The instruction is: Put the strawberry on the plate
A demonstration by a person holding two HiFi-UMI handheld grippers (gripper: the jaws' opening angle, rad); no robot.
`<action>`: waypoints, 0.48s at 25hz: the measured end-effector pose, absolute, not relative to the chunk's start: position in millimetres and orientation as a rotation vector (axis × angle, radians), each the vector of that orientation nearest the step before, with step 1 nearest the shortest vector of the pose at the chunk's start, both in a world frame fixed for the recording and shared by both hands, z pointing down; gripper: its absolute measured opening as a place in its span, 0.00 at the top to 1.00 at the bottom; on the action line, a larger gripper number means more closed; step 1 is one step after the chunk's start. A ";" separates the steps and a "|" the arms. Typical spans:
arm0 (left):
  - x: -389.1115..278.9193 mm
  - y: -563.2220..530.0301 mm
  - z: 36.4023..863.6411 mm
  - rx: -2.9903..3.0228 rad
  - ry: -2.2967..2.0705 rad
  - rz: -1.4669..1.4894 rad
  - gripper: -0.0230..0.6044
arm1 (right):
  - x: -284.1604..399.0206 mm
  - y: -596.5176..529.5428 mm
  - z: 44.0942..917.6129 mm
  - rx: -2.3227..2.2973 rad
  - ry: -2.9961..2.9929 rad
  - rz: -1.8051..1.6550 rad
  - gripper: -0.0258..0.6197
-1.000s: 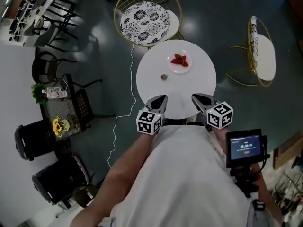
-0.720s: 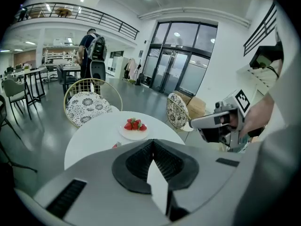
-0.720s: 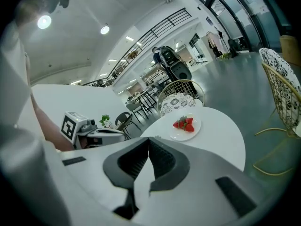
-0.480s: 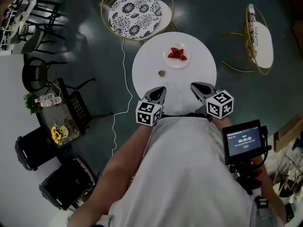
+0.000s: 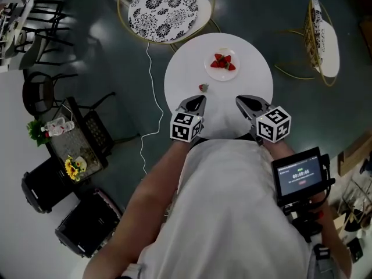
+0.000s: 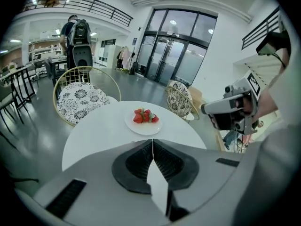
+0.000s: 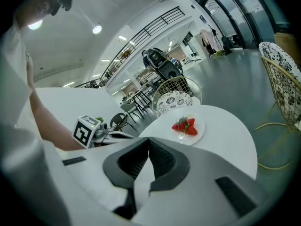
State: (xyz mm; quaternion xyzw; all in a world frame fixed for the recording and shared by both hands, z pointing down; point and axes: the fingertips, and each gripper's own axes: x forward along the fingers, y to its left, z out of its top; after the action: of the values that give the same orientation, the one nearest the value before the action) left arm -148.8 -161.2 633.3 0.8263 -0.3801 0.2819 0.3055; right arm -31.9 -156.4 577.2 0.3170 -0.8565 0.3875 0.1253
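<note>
A single loose strawberry (image 5: 203,88) lies on the round white table (image 5: 256,92), left of centre. Behind it stands a small white plate (image 5: 213,72) with several strawberries (image 5: 222,62) on it. The plate (image 6: 141,127) and its berries (image 6: 145,116) also show in the left gripper view, and the plate (image 7: 196,136) in the right gripper view. My left gripper (image 5: 199,100) hangs shut and empty over the table's near edge, just short of the loose strawberry. My right gripper (image 5: 240,101) is shut and empty beside it. Neither gripper view shows the loose strawberry.
A gold wire chair with a patterned cushion (image 5: 163,4) stands behind the table, another chair (image 5: 322,36) to the right. A white cable (image 5: 145,115) runs over the dark floor on the left. A small screen (image 5: 299,176) sits by the person's right arm.
Both grippers have edged forward over the table's near edge and the head camera has shifted. The loose strawberry and the plate have stayed put. Both grippers stay shut.
</note>
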 end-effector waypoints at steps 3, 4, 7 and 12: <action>-150.9 -171.7 643.9 2.201 -0.991 0.799 0.95 | -35.9 -161.1 584.5 0.930 -2.480 1.142 0.95; -151.8 -173.5 648.0 2.198 -0.984 0.810 0.95 | -37.3 -161.7 587.2 0.932 -2.473 1.147 0.95; -154.2 -174.5 659.9 2.180 -0.959 0.850 0.95 | -41.3 -161.0 593.9 0.942 -2.456 1.167 0.95; -156.0 -182.1 673.6 2.192 -0.904 0.946 0.95 | -45.7 -164.2 601.0 0.978 -2.443 1.191 0.95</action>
State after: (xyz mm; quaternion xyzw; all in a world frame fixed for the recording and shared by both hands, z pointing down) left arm -156.0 -182.1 673.6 0.8217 -0.3388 0.3547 0.2903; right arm -45.7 -164.2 601.0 0.3357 -0.8391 0.4091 0.1261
